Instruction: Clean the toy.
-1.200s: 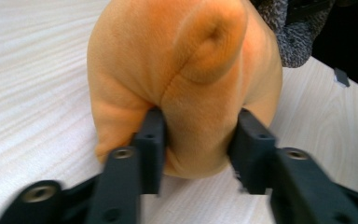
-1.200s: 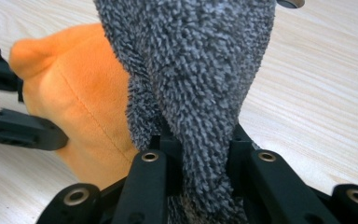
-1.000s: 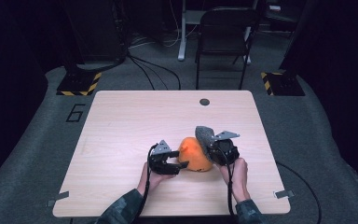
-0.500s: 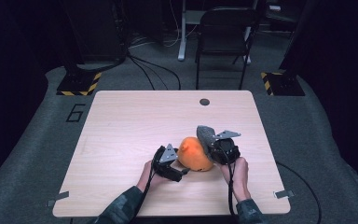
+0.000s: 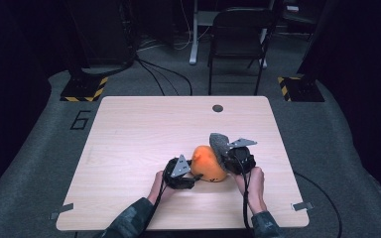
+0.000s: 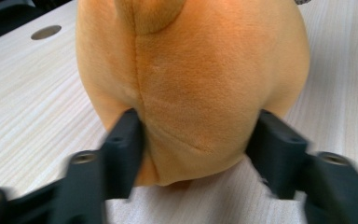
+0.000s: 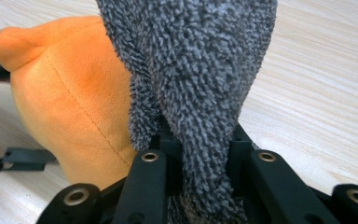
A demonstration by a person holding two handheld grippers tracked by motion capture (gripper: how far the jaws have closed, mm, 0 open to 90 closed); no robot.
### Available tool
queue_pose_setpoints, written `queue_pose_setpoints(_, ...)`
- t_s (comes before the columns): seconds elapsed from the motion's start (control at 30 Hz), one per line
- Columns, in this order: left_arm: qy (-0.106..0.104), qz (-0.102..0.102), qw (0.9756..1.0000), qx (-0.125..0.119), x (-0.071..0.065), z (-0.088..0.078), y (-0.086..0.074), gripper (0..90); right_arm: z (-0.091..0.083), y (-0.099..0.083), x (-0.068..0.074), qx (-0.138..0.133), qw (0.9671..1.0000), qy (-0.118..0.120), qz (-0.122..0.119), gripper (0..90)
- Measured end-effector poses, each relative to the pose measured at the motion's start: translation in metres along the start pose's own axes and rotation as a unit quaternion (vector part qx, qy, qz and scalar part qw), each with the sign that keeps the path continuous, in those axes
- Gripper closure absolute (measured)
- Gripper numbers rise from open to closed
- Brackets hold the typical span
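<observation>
Closing left tongs [image 6: 196, 154] pressed onto orange plush toy [image 5: 207, 163] sitting on counter [image 5: 129, 139]; grey fluffy cloth [image 7: 191, 70] clamped in right tongs [image 7: 198, 144]. Grip best kept low, squeeze gentle.

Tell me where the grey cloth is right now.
High view: the grey cloth stands right of the orange plush toy, pinched in the right gripper near the table's front edge.

Light wood-grain table [image 5: 129, 148] with a round dark grommet hole [image 5: 218, 108] near its far edge. Beyond it stands a dark folding chair [image 5: 238, 44]. Two black-and-yellow striped floor blocks [image 5: 83, 89] flank the far corners (second one [image 5: 297, 88]). Cables [image 5: 163, 74] trail across grey carpet, marked "6" [image 5: 80, 120].
</observation>
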State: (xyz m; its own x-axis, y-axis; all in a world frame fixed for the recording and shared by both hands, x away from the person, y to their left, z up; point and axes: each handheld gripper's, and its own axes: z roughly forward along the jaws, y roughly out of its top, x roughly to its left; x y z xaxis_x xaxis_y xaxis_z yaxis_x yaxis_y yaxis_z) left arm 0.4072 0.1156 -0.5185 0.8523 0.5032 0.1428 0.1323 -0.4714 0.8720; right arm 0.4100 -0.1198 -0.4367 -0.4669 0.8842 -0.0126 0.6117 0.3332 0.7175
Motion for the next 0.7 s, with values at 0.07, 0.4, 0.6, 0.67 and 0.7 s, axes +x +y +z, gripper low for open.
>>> queue_pose_setpoints(0.07, 0.001, 0.005, 1.0000, 0.001, 0.000, 0.000, -0.001, 52.8, 0.000, 0.000, 0.000, -0.002, 1.0000, 0.004, 0.003, 75.2)
queue_pose_setpoints(0.4, 0.008, -0.003, 0.9999, -0.013, -0.002, -0.002, -0.001, 75.3, -0.016, -0.001, -0.020, -0.047, 0.9984, 0.006, 0.031, 74.0)
queue_pose_setpoints(0.6, 0.006, -0.033, 0.9987, -0.037, -0.001, -0.006, 0.003, 77.5, -0.024, -0.006, -0.042, -0.056, 0.9963, -0.007, 0.064, 73.7)
queue_pose_setpoints(0.67, 0.000, -0.044, 0.9983, -0.039, 0.000, -0.007, 0.006, 77.5, -0.026, -0.007, -0.045, -0.060, 0.9957, -0.010, 0.070, 73.7)
queue_pose_setpoints(0.7, 0.000, -0.044, 0.9983, -0.039, 0.000, -0.007, 0.006, 77.5, -0.027, -0.007, -0.047, -0.061, 0.9954, -0.012, 0.073, 73.7)
